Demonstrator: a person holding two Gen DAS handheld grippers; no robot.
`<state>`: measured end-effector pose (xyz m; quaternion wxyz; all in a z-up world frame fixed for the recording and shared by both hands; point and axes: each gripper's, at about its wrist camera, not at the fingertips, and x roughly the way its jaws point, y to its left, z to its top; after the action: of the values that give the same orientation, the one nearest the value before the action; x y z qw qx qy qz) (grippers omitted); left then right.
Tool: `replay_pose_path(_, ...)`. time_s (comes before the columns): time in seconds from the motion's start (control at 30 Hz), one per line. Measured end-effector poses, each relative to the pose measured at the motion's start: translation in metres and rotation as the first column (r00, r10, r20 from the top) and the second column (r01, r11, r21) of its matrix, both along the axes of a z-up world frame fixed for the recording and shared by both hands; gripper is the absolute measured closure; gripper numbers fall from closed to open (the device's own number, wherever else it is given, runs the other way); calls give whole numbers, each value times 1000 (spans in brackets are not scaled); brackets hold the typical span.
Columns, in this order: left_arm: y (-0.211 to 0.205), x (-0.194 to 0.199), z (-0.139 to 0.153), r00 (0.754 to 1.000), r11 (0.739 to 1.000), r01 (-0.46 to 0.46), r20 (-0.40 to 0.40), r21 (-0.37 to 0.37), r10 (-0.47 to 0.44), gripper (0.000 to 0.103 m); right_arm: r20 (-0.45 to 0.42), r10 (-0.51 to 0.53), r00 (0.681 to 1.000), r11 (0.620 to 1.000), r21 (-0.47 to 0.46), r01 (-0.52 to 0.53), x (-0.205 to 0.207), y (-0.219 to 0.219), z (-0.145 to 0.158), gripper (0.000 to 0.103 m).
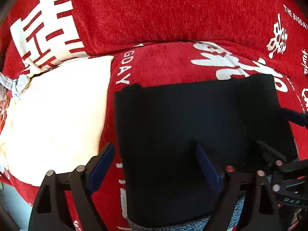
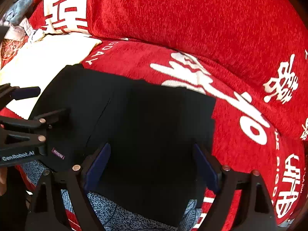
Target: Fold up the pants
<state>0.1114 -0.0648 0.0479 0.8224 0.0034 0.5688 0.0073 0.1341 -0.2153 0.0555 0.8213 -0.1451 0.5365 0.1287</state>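
The black pants (image 1: 192, 130) lie folded into a flat rectangle on the red sofa seat, and show in the right wrist view (image 2: 146, 127) with a small purple label near their left edge. My left gripper (image 1: 156, 165) is open just above the pants' near left edge, its left finger over the red cover. My right gripper (image 2: 152, 163) is open over the pants' near edge, holding nothing. In the left wrist view, the right gripper (image 1: 279, 129) shows at the right edge. In the right wrist view, the left gripper (image 2: 48, 102) shows at the left.
A cream cushion (image 1: 57, 115) lies to the left of the pants. The red sofa back (image 1: 173, 15) with white characters rises behind. A blue speckled cloth (image 2: 119, 217) lies under the pants' near edge. Crumpled light clothes (image 2: 17, 15) sit at the far left.
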Motion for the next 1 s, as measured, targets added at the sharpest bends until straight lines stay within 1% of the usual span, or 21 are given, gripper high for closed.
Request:
replay_pose_path(0.03, 1, -1, 0, 1000, 1000, 1, 0, 6, -1, 10, 1, -9, 1000, 1000, -3, 9, -1, -4, 0, 9)
replay_pose_path(0.1, 3, -2, 0, 1000, 1000, 10, -1, 2, -10, 10, -11, -31, 999, 1000, -5, 31, -2, -19, -1, 8)
replay_pose_path(0.17, 4, -5, 2, 1000, 1000, 10, 0, 2, -10, 10, -33, -67, 997, 997, 38, 68, -2, -37, 0, 3)
replay_pose_path(0.2, 4, -7, 4, 1000, 1000, 7, 1, 1, -7, 10, -41, -92, 995, 994, 53, 94, -3, -46, 1, 2)
replay_pose_path(0.23, 4, -8, 5, 1000, 1000, 5, 2, 0, -5, 10, -36, -123, 992, 991, 48, 125, -5, -54, 3, 2)
replay_pose_path(0.3, 4, -14, 9, 1000, 1000, 4, 5, -6, -4, 10, -25, -146, 989, 988, 51, 148, -10, -59, 9, 2)
replay_pose_path(0.37, 2, -21, 15, 1000, 1000, 10, 16, -24, -10, 10, -8, -134, 991, 989, 68, 134, -19, -56, 19, 2)
replay_pose_path(0.47, -3, -33, 23, 999, 998, 24, 39, -59, -22, 10, 18, -73, 997, 993, 94, 71, -35, -36, 29, 2)
replay_pose_path(0.53, -6, -37, 20, 999, 998, 27, 28, -58, -26, 10, 15, -38, 999, 995, 88, 37, -40, -21, 26, 2)
replay_pose_path(0.6, -7, -39, 7, 1000, 999, 21, -8, -41, -21, 10, -2, -20, 1000, 999, 48, 20, -45, -12, 13, 2)
replay_pose_path(0.67, -1, -41, 0, 1000, 997, 5, -12, -77, -6, 9, -13, -29, 999, 999, 22, 30, -45, -13, 2, 1)
replay_pose_path(0.73, 4, -42, -2, 999, 996, -38, -18, -82, 37, 2, -11, -53, 999, 998, 46, 53, -45, -22, -1, 1)
replay_pose_path(0.77, 7, -42, -3, 999, 996, -47, -17, -78, 46, 2, -13, -72, 997, 997, 39, 72, -44, -28, -2, 1)
replay_pose_path(0.83, 9, -44, -4, 999, 995, -46, -16, -85, 45, 2, -50, -99, 994, 992, 79, 102, -41, -41, -5, 0)
replay_pose_path(0.9, 9, -46, -3, 999, 996, -46, -11, -74, 46, 2, -66, -128, 990, 984, 113, 135, -42, -55, -5, 0)
replay_pose_path(1.0, 10, -53, 4, 999, 997, -53, -3, -50, 53, 2, -56, -134, 989, 985, 102, 139, -47, -60, -2, 0)
